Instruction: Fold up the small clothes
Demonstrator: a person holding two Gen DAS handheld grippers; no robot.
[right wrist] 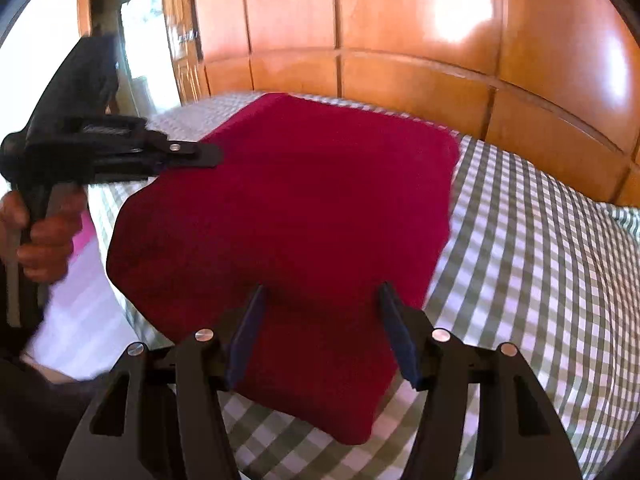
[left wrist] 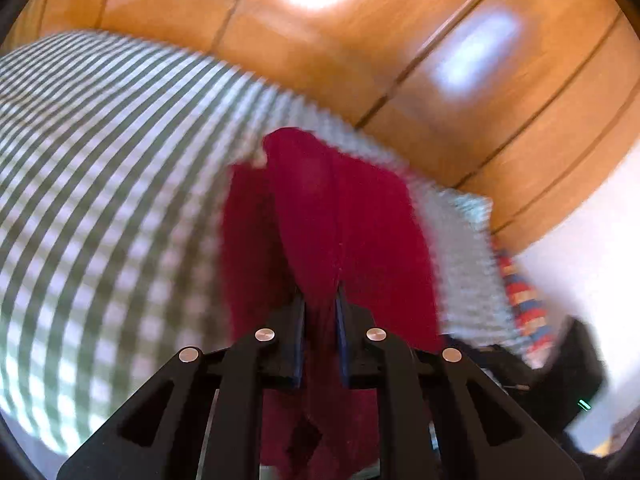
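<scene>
Red cloth on a checked bedspread, one set of tongs pinching it, the other spread apart above it.

The left gripper [left wrist: 320,296] is clamped on a bunched edge of the red cloth [right wrist: 288,216], which rises ahead of its fingers. The right gripper [right wrist: 322,300] hovers with jaws apart over the cloth's near part, gripping nothing. The checked bedspread [right wrist: 520,280] lies beneath, the wooden headboard [right wrist: 400,40] beyond both tongs.

No text, label, brand, number or sign can be read in either view. A pale marking shows on the side of the left gripper [right wrist: 208,155] in the right wrist view, but it is too blurred to make out.
</scene>
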